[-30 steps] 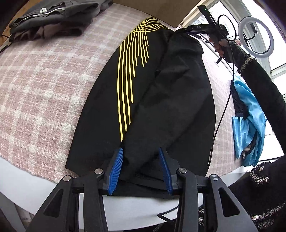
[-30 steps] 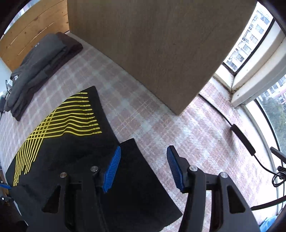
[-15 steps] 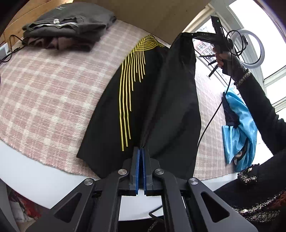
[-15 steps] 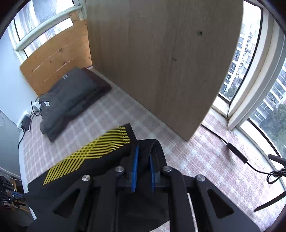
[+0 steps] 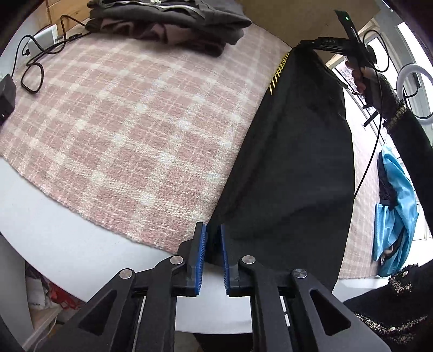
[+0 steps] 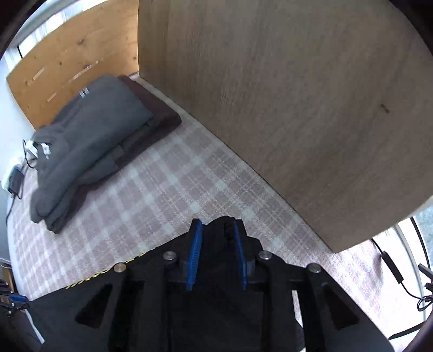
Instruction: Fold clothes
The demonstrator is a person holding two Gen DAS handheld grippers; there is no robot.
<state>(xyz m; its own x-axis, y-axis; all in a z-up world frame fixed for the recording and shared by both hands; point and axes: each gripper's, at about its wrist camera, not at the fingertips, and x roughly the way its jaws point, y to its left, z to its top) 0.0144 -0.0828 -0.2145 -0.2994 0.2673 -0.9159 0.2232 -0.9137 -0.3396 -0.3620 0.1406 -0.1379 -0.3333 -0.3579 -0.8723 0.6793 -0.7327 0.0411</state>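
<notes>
A black garment (image 5: 292,162) with yellow stripes hangs stretched in the air between both grippers, over the pink plaid cloth (image 5: 130,113). My left gripper (image 5: 213,232) is shut on its near lower edge, the fabric pinched between the blue pads. In the left wrist view the right gripper (image 5: 305,44) holds the far top corner high, gripped by a hand in a dark sleeve. In the right wrist view my right gripper (image 6: 217,230) is shut on a bunch of black fabric (image 6: 216,243); a thin strip of yellow stripes (image 6: 94,276) shows at lower left.
A stack of folded grey and brown clothes (image 5: 167,24) (image 6: 89,157) lies at the far end of the cloth. Cables and a charger (image 5: 32,67) lie at the left. A blue garment (image 5: 395,211) sits at the right edge. A wooden panel (image 6: 284,108) stands close ahead.
Both grippers closed on the garment and lifted it off the cloth. It has swung up and to the right, and most of the yellow pattern is now hidden.
</notes>
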